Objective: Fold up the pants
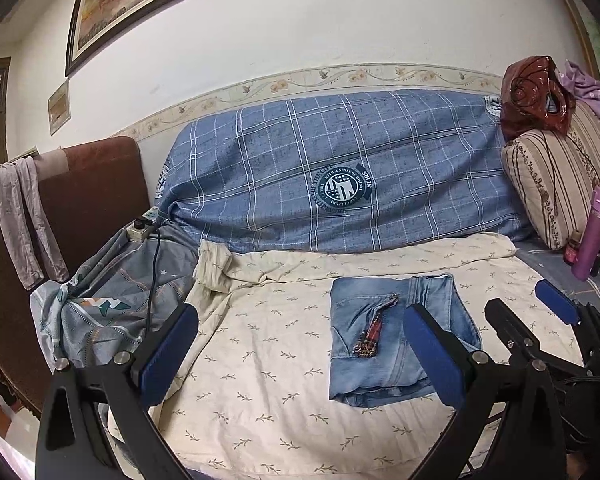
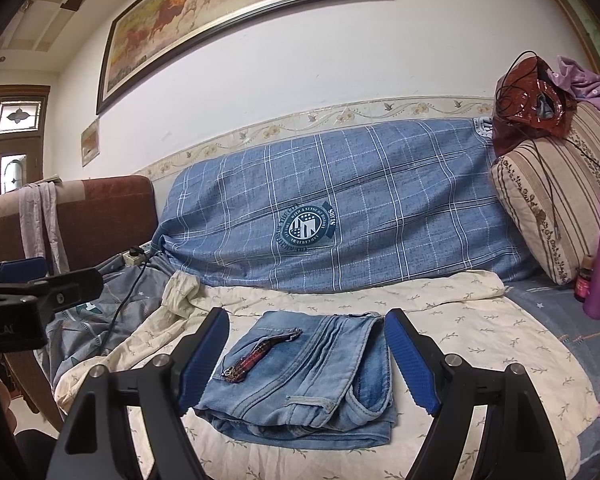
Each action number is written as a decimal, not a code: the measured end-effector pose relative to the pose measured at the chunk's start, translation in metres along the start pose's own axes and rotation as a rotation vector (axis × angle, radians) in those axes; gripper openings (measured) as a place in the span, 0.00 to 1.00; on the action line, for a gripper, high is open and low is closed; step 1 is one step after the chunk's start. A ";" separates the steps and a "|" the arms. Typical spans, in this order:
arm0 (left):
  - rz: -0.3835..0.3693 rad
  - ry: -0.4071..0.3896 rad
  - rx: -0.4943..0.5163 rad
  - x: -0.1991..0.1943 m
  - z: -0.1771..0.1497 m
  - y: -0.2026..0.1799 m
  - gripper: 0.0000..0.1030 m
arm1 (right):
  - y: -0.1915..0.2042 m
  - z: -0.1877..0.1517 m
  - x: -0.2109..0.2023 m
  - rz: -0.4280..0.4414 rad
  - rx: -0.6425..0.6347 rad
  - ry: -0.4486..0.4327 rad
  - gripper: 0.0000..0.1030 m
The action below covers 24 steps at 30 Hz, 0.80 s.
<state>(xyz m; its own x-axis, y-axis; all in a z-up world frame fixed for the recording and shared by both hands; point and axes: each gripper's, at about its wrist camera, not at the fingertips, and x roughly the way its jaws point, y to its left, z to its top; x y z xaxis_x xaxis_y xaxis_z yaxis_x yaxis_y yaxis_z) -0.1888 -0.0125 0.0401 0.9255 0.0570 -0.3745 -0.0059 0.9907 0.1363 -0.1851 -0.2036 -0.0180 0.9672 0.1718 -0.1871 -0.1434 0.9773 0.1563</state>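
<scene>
A sofa draped in a blue checked cotton cover (image 2: 380, 200) filled the room's far side, its seat spread with a cream sheet printed with small leaf sprigs (image 1: 260, 360), and on that sheet lay the light-blue denim pants (image 2: 308, 380), already folded down to a compact, roughly square packet with a red-patterned keychain strap (image 2: 256, 354) lying across its top. The packet sat flat near the middle of the seat, its slightly longer side running from the front edge toward the backrest. The right gripper (image 2: 308, 360) hung just in front of it with black jaws and blue pads held wide apart, gripping nothing, the packet showing between them. The left gripper (image 1: 300, 356) was likewise spread wide and empty, but stood off to the packet's left, so that the denim lay toward its right-hand finger (image 1: 432, 356). The right hand appeared the nearer and better centred of the two. With the pants lying folded and both tools clear of the cloth, the folding looked finished or all but finished.
</scene>
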 end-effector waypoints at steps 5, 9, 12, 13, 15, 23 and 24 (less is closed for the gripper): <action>-0.005 -0.001 -0.005 -0.001 -0.001 0.001 0.99 | 0.003 0.000 0.001 0.006 -0.002 0.002 0.80; -0.006 -0.003 -0.002 -0.001 -0.001 0.002 0.99 | 0.006 -0.001 0.003 0.012 -0.012 0.006 0.80; -0.009 -0.003 -0.006 0.000 -0.002 0.004 0.99 | 0.008 -0.002 0.004 0.013 -0.015 0.009 0.80; -0.011 -0.002 -0.008 0.000 -0.002 0.003 0.99 | 0.008 -0.002 0.004 0.013 -0.016 0.009 0.80; -0.017 0.003 -0.012 0.001 -0.002 0.004 0.99 | 0.008 -0.002 0.004 0.012 -0.016 0.009 0.80; -0.031 0.010 -0.009 0.004 -0.003 0.005 0.99 | 0.008 -0.002 0.005 0.013 -0.021 0.010 0.80; -0.031 0.008 -0.009 0.004 -0.004 0.004 0.99 | 0.008 -0.002 0.005 0.014 -0.022 0.011 0.80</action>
<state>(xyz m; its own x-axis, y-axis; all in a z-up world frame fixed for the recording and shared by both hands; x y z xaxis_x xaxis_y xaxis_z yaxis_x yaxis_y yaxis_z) -0.1869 -0.0076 0.0360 0.9220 0.0270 -0.3862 0.0196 0.9930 0.1163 -0.1816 -0.1942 -0.0201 0.9627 0.1864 -0.1962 -0.1612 0.9773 0.1376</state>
